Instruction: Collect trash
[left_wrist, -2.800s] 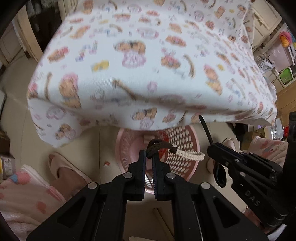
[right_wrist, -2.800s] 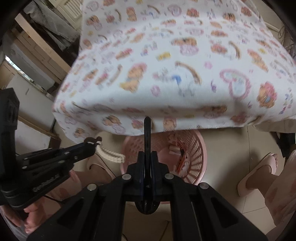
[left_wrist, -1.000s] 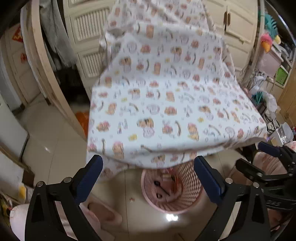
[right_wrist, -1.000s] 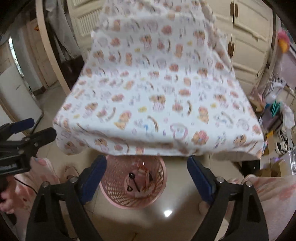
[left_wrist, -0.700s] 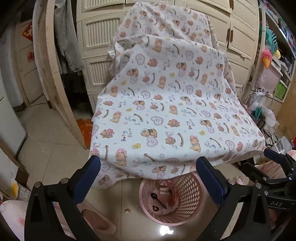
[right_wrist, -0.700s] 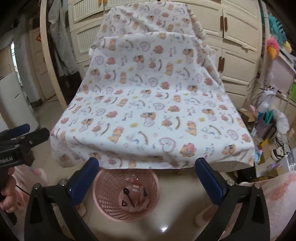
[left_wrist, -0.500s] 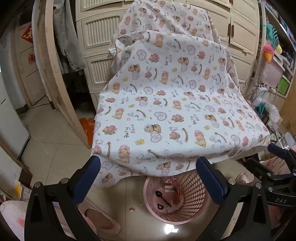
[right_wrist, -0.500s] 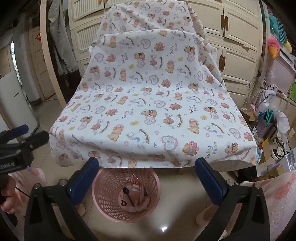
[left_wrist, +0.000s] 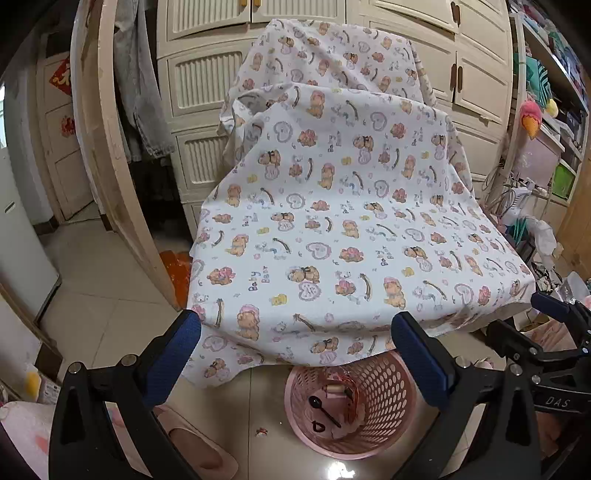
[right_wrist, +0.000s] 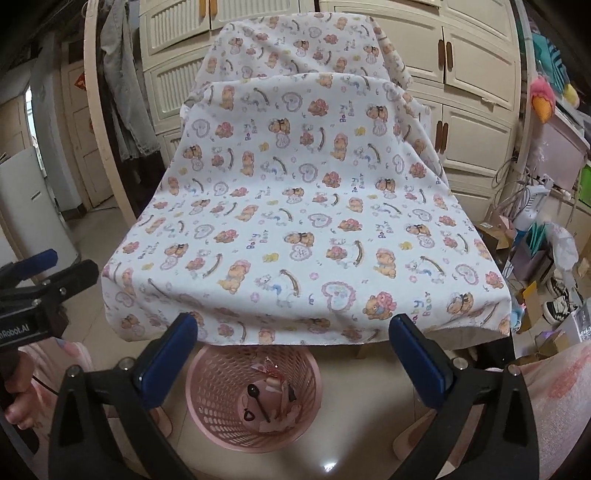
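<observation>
pink bin (right_wrist: 255, 402) holds the trash, both grippers empty and wide apart.
near: left gripper (left_wrist: 295, 354) and right gripper (right_wrist: 293, 350) hang spread with nothing between the pads; the right's jaws have just been opening. below them the bin stands on the floor under the cloth (left_wrist: 351, 236) edge, with a black spoon (right_wrist: 258, 400), a wrapper and small scraps inside. one crumb (left_wrist: 261, 432) lies on the tiles left of the bin, so maybe one pick left. cloth top looks bare, so i'd call the job near done. vs 2.8 s ago: left was clamped on a cord loop, right on the spoon, both close over the bin; now both items are dropped in and both grippers sit higher and further back.
</observation>
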